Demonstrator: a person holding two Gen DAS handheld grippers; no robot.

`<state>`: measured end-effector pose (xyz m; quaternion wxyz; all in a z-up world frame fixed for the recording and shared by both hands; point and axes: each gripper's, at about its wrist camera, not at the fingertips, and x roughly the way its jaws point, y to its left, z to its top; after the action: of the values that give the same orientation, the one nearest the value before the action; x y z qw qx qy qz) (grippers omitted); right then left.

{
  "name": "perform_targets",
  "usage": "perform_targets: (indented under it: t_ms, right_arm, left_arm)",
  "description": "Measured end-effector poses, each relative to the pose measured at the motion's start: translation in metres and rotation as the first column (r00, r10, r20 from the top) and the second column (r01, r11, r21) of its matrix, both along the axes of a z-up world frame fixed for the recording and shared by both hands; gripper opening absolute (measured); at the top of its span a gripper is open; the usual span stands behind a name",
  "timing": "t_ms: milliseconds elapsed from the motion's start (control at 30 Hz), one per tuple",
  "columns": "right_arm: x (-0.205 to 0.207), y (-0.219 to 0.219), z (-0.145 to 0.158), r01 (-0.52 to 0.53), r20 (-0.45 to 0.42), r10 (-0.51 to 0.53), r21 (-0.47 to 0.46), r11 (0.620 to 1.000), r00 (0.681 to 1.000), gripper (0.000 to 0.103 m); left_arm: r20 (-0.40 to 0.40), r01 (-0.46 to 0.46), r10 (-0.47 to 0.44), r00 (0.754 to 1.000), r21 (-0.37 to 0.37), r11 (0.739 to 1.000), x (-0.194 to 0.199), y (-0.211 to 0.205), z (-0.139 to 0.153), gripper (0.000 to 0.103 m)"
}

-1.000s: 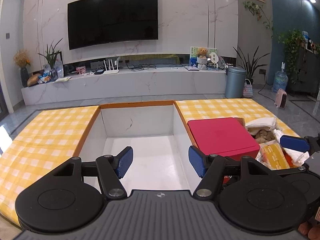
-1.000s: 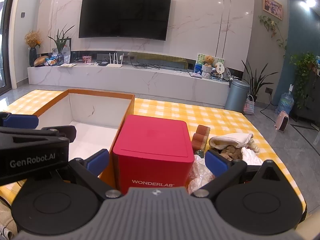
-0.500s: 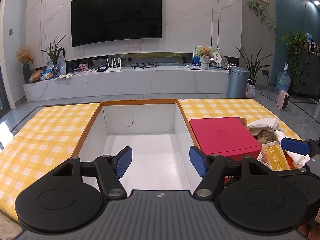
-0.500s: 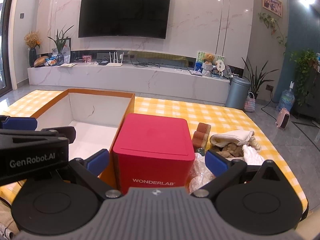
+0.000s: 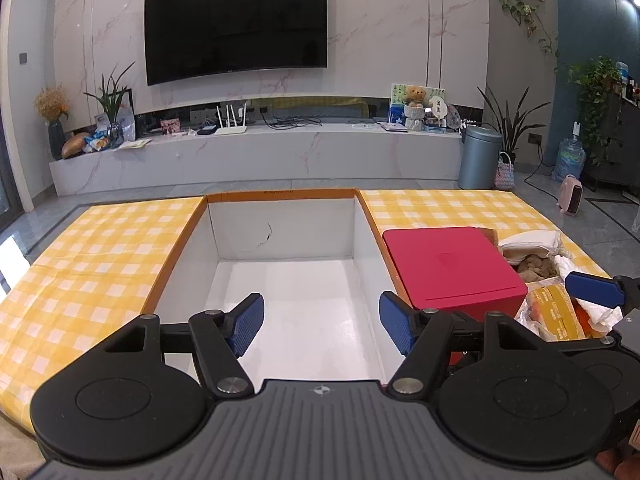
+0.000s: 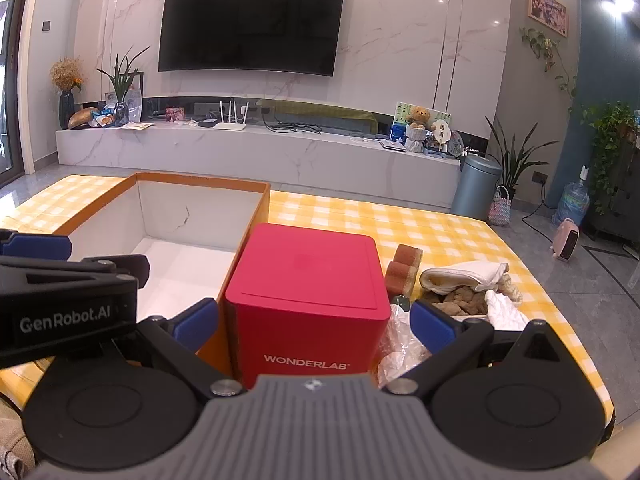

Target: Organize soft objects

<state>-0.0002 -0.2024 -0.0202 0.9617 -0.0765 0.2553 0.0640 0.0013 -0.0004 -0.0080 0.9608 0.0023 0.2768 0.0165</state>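
Both grippers, left gripper (image 5: 321,322) and right gripper (image 6: 314,322): black linkages, blue ribbed pads, silver screws.

My soft things lie heaped on the yellow-checked table (image 6: 440,236), right of the red WONDERLAB box (image 6: 308,292), which stands upright against the outside wall of the open orange-rimmed box (image 6: 200,179). That big box has white inner walls (a crack-like mark on the far one). Just behind the red box's right corner sit two brown sponge blocks (image 6: 403,266), side by side. Further right, a folded white cloth (image 6: 464,276) rests on a lumpy brown plush-like thing (image 6: 460,302); what it is, I cannot tell. Crumpled clear plastic (image 6: 400,344) touches the red box's right side, and the left view shows a yellow packet (image 5: 554,312) beside it.
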Motion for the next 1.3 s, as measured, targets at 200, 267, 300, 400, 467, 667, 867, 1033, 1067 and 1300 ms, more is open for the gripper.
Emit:
perform_targets:
  t_ms: [200,267,300,400,467,667,867,1033,1067,1300]
  right_arm:
    - [0.003,-0.001,-0.004,0.000,-0.030,0.000,0.006,1.000,1.000,0.100]
    - [0.003,-0.001,-0.004,-0.002,-0.030,0.002,0.001,1.000,1.000,0.100]
    - [0.003,-0.001,-0.004,-0.003,-0.030,0.003,-0.003,1.000,1.000,0.100]
    - [0.004,-0.001,-0.005,-0.005,-0.030,0.005,-0.003,1.000,1.000,0.100]
    - [0.005,-0.002,-0.005,-0.003,-0.039,0.003,0.006,1.000,0.999,0.100]
    - [0.006,-0.004,-0.005,0.004,-0.043,-0.004,0.000,1.000,0.999,0.100]
    - [0.006,-0.007,-0.006,0.000,-0.046,0.000,-0.002,1.000,0.999,0.100]
    - [0.005,-0.013,-0.004,-0.004,-0.049,0.004,0.014,1.000,0.999,0.100]
    - [0.005,-0.014,-0.003,-0.006,-0.050,0.006,0.016,1.000,0.999,0.100]
    - [0.001,-0.025,0.006,-0.009,-0.014,0.009,-0.001,1.000,1.000,0.100]
  left_arm:
    - [-0.010,0.000,0.000,1.000,0.021,1.000,0.001,-0.002,-0.003,0.078]
    - [-0.017,0.001,-0.001,1.000,0.017,1.000,0.002,-0.002,-0.003,0.078]
    - [-0.018,0.001,-0.001,1.000,0.017,1.000,0.002,-0.002,-0.003,0.078]
    - [-0.019,0.001,-0.001,1.000,0.019,1.000,0.001,-0.001,-0.002,0.078]
    - [-0.022,0.000,0.000,1.000,0.018,1.000,0.001,-0.001,-0.003,0.078]
    - [-0.028,-0.001,0.001,1.000,0.007,1.000,0.002,0.000,-0.004,0.078]
    - [-0.024,-0.001,0.002,1.000,0.023,1.000,0.000,-0.004,-0.002,0.078]
    - [-0.010,0.008,-0.008,1.000,0.024,1.000,-0.002,-0.007,0.000,0.078]
    - [-0.009,0.012,-0.012,1.000,0.024,1.000,-0.003,-0.007,0.001,0.078]
    - [0.008,0.050,-0.050,0.999,0.006,0.999,-0.005,-0.014,0.009,0.083]
